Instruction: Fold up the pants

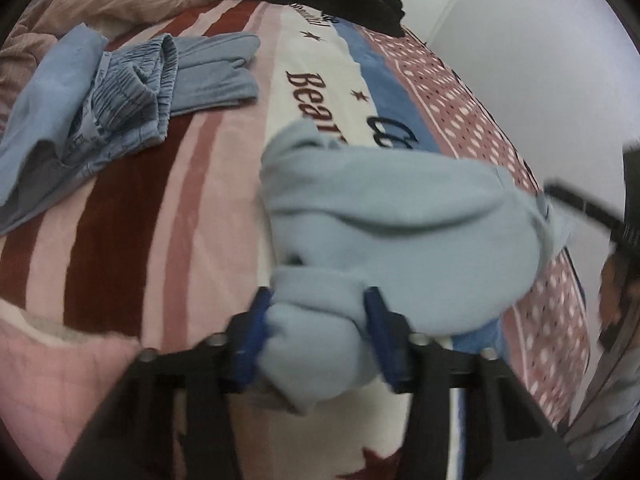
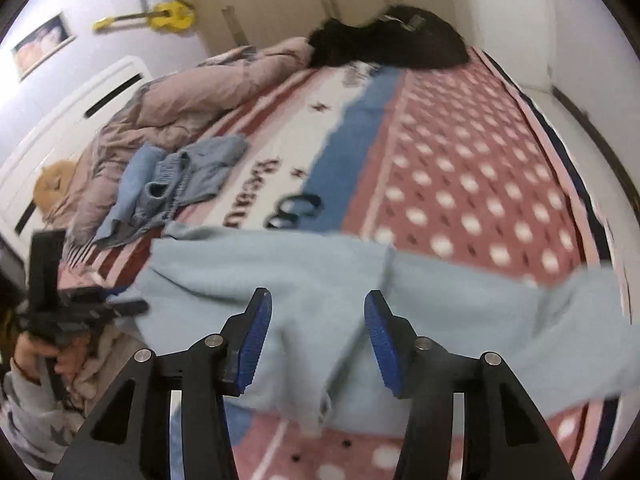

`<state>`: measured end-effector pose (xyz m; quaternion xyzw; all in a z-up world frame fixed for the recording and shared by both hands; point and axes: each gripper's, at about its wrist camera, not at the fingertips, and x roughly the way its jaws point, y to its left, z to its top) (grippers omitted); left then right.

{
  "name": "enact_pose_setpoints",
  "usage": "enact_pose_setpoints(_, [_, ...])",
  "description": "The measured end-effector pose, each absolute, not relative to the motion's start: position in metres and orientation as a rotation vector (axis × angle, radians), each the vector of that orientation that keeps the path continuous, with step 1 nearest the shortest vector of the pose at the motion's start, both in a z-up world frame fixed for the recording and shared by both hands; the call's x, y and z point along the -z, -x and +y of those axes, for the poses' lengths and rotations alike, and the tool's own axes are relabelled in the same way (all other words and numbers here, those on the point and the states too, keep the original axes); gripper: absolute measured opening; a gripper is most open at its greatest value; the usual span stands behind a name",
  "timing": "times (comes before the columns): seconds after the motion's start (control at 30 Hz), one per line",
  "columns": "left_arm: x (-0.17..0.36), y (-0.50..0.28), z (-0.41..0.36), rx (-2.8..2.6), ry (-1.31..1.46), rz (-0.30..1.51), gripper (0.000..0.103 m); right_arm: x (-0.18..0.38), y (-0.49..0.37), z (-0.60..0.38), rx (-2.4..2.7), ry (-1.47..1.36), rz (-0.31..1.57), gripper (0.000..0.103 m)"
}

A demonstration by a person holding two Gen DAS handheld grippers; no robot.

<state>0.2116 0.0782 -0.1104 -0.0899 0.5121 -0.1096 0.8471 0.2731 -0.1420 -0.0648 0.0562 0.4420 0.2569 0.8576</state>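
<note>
Light blue pants (image 1: 400, 216) lie bunched on the patterned blanket (image 1: 140, 200). In the left wrist view my left gripper (image 1: 318, 332) has its blue pads on both sides of a thick bunch of the pants' fabric and holds it. In the right wrist view the pants (image 2: 300, 272) spread flat across the bed in front of me. My right gripper (image 2: 318, 340) hovers over them with its jaws wide apart and nothing between them. The left gripper also shows at the left edge of the right wrist view (image 2: 120, 308).
A pile of darker blue clothes (image 1: 120, 92) lies at the left of the bed, also in the right wrist view (image 2: 180, 184). A pink quilt (image 2: 180, 100) and black garments (image 2: 392, 40) lie at the far end. The bed's right edge (image 2: 592, 200) borders a wall.
</note>
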Motion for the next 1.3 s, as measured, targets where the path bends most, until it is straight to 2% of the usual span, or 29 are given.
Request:
enact_pose_setpoints(0.07, [0.113, -0.198, 0.073, 0.252, 0.167, 1.066, 0.026, 0.059, -0.278, -0.118, -0.61, -0.09, 0.927, 0.049])
enact_pose_setpoints(0.13, [0.113, -0.186, 0.069, 0.262, 0.141, 1.062, 0.025, 0.057, -0.28, -0.093, -0.671, -0.048, 0.927, 0.052])
enact_pose_setpoints(0.23, [0.108, -0.174, 0.068, 0.265, 0.124, 1.052, 0.026, 0.059, -0.286, -0.046, -0.79, 0.044, 0.926, 0.052])
enact_pose_setpoints(0.27, [0.104, -0.174, 0.071, 0.262, 0.137, 1.045, 0.031, 0.06, -0.287, -0.027, -0.832, 0.087, 0.923, 0.054])
enact_pose_setpoints(0.3, [0.1, -0.174, 0.078, 0.253, 0.171, 1.027, 0.041, 0.062, -0.288, -0.011, -0.868, 0.127, 0.922, 0.057])
enact_pose_setpoints(0.33, [0.097, -0.174, 0.084, 0.239, 0.201, 1.015, 0.045, 0.064, -0.287, 0.0, -0.891, 0.155, 0.92, 0.064])
enact_pose_setpoints(0.37, [0.094, -0.175, 0.091, 0.22, 0.235, 0.997, 0.047, 0.066, -0.287, 0.018, -0.933, 0.207, 0.915, 0.066])
enact_pose_setpoints(0.6, [0.107, -0.199, 0.096, 0.176, 0.297, 1.002, 0.048, 0.087, -0.302, 0.09, -1.053, 0.378, 0.954, 0.066])
enact_pose_setpoints(0.67, [0.111, -0.204, 0.097, 0.167, 0.32, 0.997, 0.047, 0.097, -0.302, 0.105, -1.056, 0.442, 0.989, 0.058])
enact_pose_setpoints(0.7, [0.113, -0.205, 0.096, 0.17, 0.325, 1.001, 0.042, 0.101, -0.301, 0.112, -1.044, 0.477, 1.002, 0.052])
enact_pose_setpoints(0.77, [0.117, -0.205, 0.094, 0.196, 0.334, 1.016, 0.027, 0.11, -0.3, 0.12, -1.008, 0.548, 1.021, 0.011])
enact_pose_setpoints(0.8, [0.118, -0.204, 0.092, 0.199, 0.328, 1.015, 0.022, 0.112, -0.3, 0.121, -0.987, 0.568, 1.02, 0.01])
enact_pose_setpoints(0.9, [0.118, -0.197, 0.087, 0.208, 0.294, 1.0, 0.016, 0.11, -0.309, 0.116, -0.923, 0.51, 1.0, 0.007])
enact_pose_setpoints(1.07, [0.116, -0.182, 0.083, 0.225, 0.272, 0.99, 0.015, 0.105, -0.337, 0.102, -0.817, 0.353, 1.006, 0.004])
enact_pose_setpoints(1.17, [0.117, -0.174, 0.083, 0.246, 0.291, 0.995, 0.015, 0.108, -0.348, 0.104, -0.725, 0.372, 0.973, 0.0])
enact_pose_setpoints(1.3, [0.117, -0.161, 0.08, 0.241, 0.281, 0.983, 0.016, 0.117, -0.37, 0.098, -0.691, 0.286, 1.033, 0.0])
